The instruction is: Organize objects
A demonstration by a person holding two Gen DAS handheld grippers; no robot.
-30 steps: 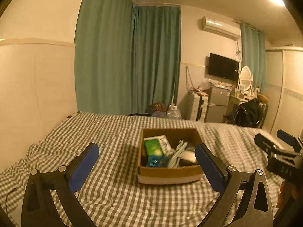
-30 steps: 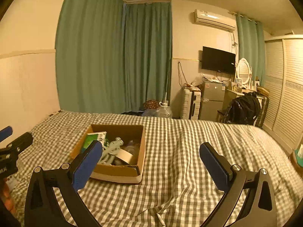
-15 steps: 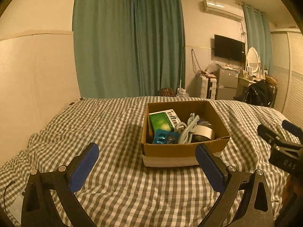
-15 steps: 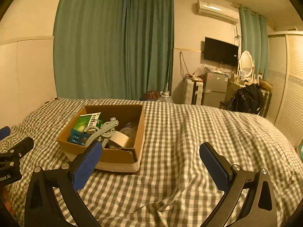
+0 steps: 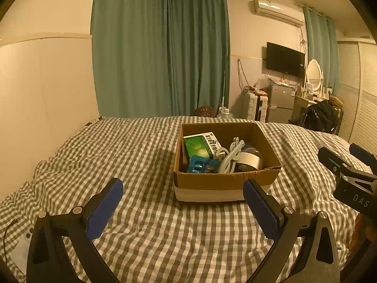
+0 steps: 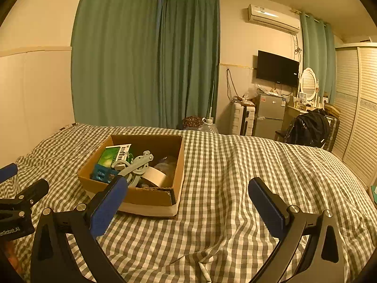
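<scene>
Cardboard box [image 5: 226, 184] now nearer, just ahead of both empty, wide-open tools [image 5: 182, 202] [image 6: 188, 198].

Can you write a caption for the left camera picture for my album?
Open left tongs hover above the checked bedspread, facing a cardboard box of odds and ends.

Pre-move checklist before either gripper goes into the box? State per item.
1. Left gripper open and empty: ok.
2. Right gripper open and empty: ok.
3. Cardboard box upright on the checked bedspread, top open: ok.
4. Contents visible: green carton, blue packet, grey plastic clip, tape roll: ok. What lies underneath: cannot tell.
5. Clip free to lift: cannot tell; it lies across the tape roll and against the carton.
6. Grippers apart from each other and short of the box: ok.
</scene>
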